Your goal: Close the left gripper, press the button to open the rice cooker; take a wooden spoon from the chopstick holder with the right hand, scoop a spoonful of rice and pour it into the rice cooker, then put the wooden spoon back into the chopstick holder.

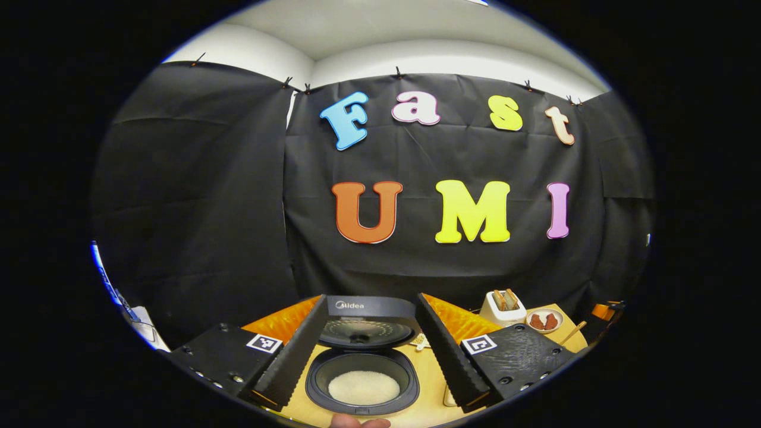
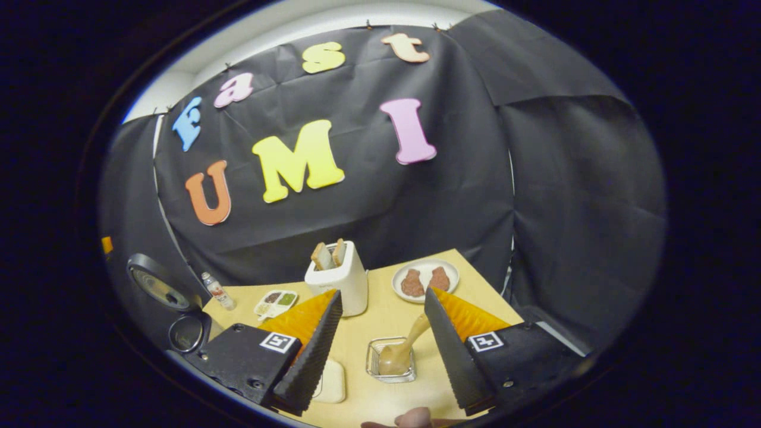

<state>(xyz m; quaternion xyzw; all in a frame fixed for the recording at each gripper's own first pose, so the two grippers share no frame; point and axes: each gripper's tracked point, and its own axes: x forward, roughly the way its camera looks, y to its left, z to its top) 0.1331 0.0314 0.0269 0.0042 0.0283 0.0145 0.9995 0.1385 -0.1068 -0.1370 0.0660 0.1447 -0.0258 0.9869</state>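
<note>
In the left gripper view, the left gripper [image 1: 364, 356] is spread wide at bottom centre, framing the open rice cooker [image 1: 362, 362] (white rice inside). In the right gripper view, the right gripper [image 2: 380, 351] gapes empty above the wooden spoon [image 2: 404, 348], seemingly resting in the chopstick holder [image 2: 389, 359] at lower centre.

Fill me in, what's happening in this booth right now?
A person holds two grippers over a table. The rice cooker is already open, with rice in its pot. The left gripper hangs open over it. The right gripper is open above the chopstick holder, where the wooden spoon sits, not gripped.
</note>
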